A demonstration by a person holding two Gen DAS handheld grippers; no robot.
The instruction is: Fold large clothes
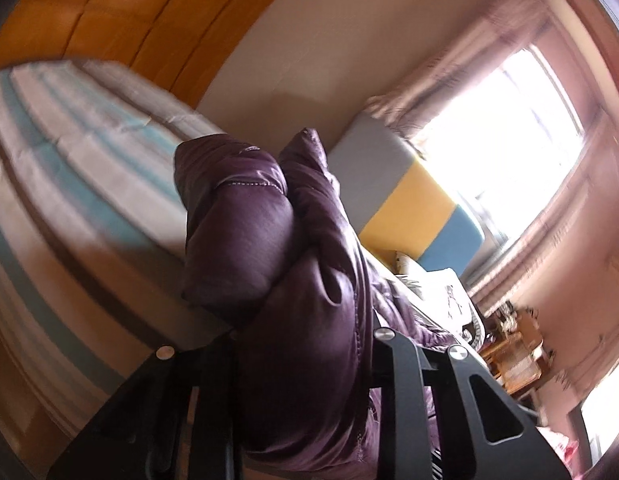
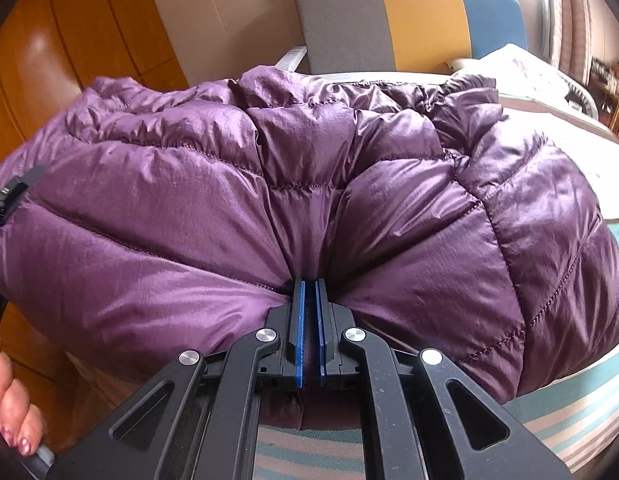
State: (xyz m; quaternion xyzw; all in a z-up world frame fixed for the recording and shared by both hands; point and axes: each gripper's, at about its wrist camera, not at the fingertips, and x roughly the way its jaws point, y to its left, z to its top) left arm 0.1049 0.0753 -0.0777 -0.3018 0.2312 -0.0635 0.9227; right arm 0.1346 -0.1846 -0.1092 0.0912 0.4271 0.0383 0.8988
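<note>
A big puffy purple jacket (image 2: 309, 184) lies in a heap on the bed (image 2: 569, 412), w/ its near edge hanging a bit over the bed's side.

The right tool (image 2: 309, 292) is pressed together & pinching a bunch of the jacket's near edge. You can see the cloth pulled tight into wrinkles right where the blue pads (image 2: 299, 332) meet.

The left tool (image 1: 305, 344) is pinching the jacket too. A fat roll of purple cloth sits between its two sides & sticks up in front of the camera. This view is blurry, so I can't see the tips.

A hand (image 2: 9, 404) shows at the left edge of the right view.

How far along? I think it's early to mid. Both tools have hold of the jacket, but it's lumpy & bunched, not flat or neat. Left to do: bring the held part over, lay it down, smooth it, prob. fold more.
</note>
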